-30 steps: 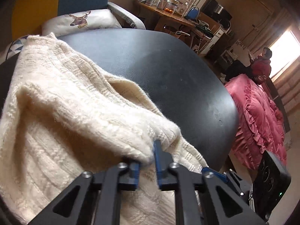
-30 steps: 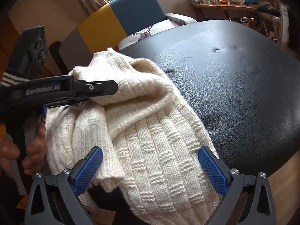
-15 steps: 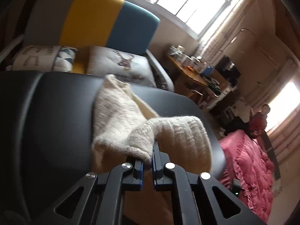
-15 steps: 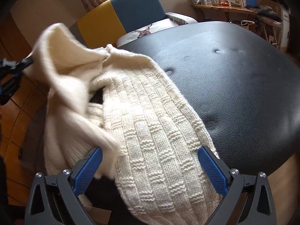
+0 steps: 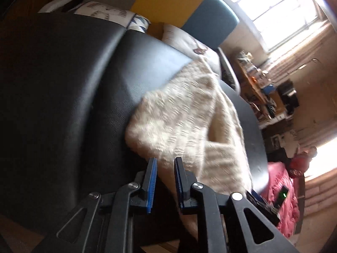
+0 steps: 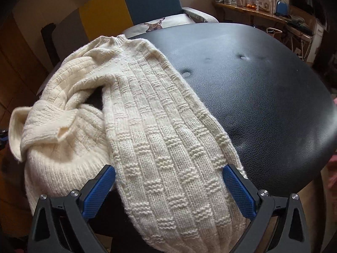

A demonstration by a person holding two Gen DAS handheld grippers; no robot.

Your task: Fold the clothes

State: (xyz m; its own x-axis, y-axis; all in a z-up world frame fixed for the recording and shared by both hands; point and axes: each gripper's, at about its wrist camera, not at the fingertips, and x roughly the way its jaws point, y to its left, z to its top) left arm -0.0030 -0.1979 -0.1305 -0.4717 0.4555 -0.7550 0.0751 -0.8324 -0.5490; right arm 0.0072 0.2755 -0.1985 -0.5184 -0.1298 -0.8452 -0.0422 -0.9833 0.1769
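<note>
A cream knit sweater [image 6: 160, 130] lies on the left part of a black leather seat [image 6: 263, 94]. One of its ends hangs over the near edge. My right gripper [image 6: 168, 168] is open wide, its blue pads on either side of the sweater's long patterned panel without pressing it. A sleeve with a turned cuff [image 6: 46, 126] rests bunched at the left of the pile. In the left wrist view my left gripper [image 5: 165, 162] has its jaws opening, a narrow gap between them. The sweater [image 5: 185, 122] shows blurred just beyond the tips, and nothing is pinched.
Behind the seat stands a yellow and blue sofa [image 6: 130, 6] with a deer cushion [image 6: 155, 24]. A wooden shelf [image 6: 242, 2] with jars is at the back right. Pink bedding [image 5: 284, 200] and a person in red [image 5: 299, 162] are off to the right.
The left gripper carried the sleeve away from the pile, swung round and let it go. The sleeve now lies on the seat. The right gripper stayed over the sweater.
</note>
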